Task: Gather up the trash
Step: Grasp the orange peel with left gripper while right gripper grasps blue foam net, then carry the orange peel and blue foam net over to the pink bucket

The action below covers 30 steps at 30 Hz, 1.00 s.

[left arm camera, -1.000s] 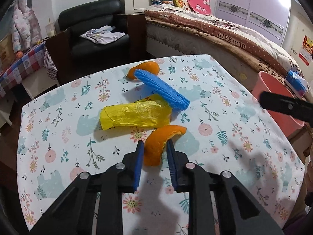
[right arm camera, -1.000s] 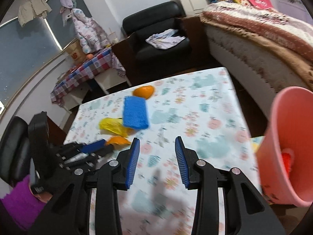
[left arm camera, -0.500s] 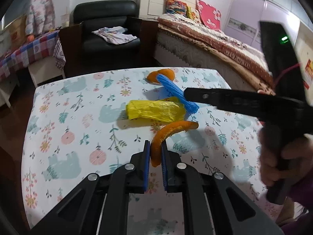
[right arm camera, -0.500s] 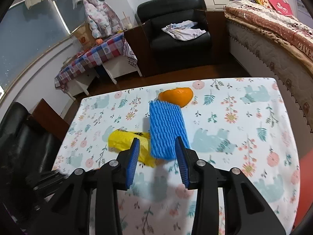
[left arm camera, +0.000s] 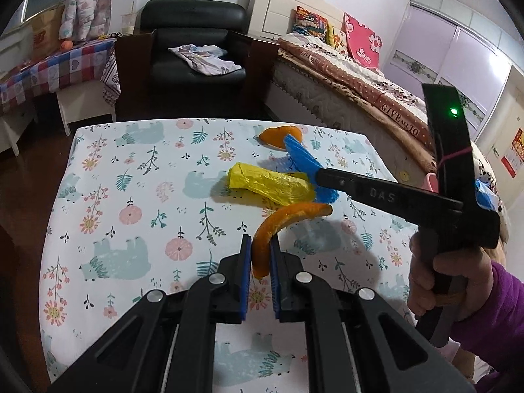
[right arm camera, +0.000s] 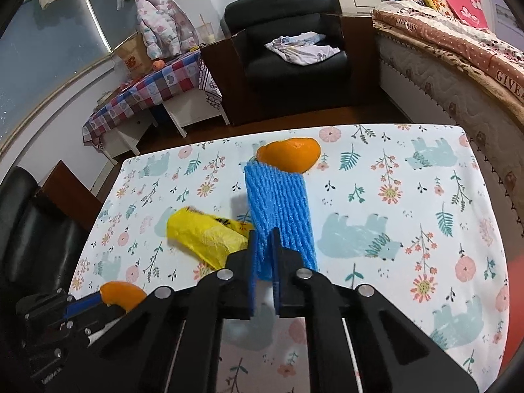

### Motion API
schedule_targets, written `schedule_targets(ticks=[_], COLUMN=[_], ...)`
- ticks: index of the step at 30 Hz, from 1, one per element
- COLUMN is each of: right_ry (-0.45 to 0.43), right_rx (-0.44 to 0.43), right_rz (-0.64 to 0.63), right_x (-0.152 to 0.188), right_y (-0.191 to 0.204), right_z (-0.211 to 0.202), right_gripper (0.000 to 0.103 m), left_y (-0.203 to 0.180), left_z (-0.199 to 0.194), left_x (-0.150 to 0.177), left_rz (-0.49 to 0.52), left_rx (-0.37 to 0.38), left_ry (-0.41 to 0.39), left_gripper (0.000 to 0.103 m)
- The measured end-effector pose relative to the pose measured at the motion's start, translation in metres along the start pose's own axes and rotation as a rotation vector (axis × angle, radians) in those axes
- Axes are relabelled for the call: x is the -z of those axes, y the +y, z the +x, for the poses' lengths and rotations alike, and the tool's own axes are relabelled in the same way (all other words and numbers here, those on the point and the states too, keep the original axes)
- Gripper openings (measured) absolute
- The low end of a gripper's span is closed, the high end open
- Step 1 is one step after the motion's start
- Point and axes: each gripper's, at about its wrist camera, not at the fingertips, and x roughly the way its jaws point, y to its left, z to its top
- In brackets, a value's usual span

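Note:
My left gripper (left arm camera: 261, 255) is shut on a curved orange peel (left arm camera: 281, 222), held just above the floral tablecloth (left arm camera: 137, 203). My right gripper (right arm camera: 264, 252) is shut on the near end of a blue foam net (right arm camera: 278, 203). A crumpled yellow plastic bag (right arm camera: 203, 235) lies to the left of the net; it also shows in the left wrist view (left arm camera: 268, 183). A second orange peel (right arm camera: 290, 154) lies at the net's far end. The right gripper (left arm camera: 322, 177) reaches in from the right in the left wrist view. The left gripper's peel (right arm camera: 122, 296) shows low left in the right wrist view.
A pink bin's rim (left arm camera: 430, 181) peeks out behind the right gripper, off the table's right edge. A black armchair (right arm camera: 288, 32) and a bed (left arm camera: 360, 78) stand beyond the table. A checked side table (right arm camera: 147, 91) is at the far left.
My left gripper closed on the orange peel and lifted it. My right gripper swung from the pink bin to the blue foam net and closed on its near end.

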Motion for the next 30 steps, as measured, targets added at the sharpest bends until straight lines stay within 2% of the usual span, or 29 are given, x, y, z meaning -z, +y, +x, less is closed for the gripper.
schedule_targets(ticks=[10,23,30], right_ry=[-0.077,-0.188,-0.227], right_rx=[-0.053,-0.013,0.009], right_rz=[0.008,-0.027,-0.001], right_x=[0.017,0.044,0.056], right_y=[-0.003,-0.016,-0.033], right_z=[-0.063,-0.139,-0.163], right_gripper=[0.007,0.007,0.007], left_y=[-0.015,-0.058,-0.085], left_z=[-0.018,-0.032,-0.03], left_x=[-0.003,-0.01,-0.015], left_rz=[-0.047,-0.114,-0.114], left_rx=[-0.011,-0.05,-0.07], left_ry=[-0.041,-0.077,-0.089], left_gripper=[0.01,0.01,0.01])
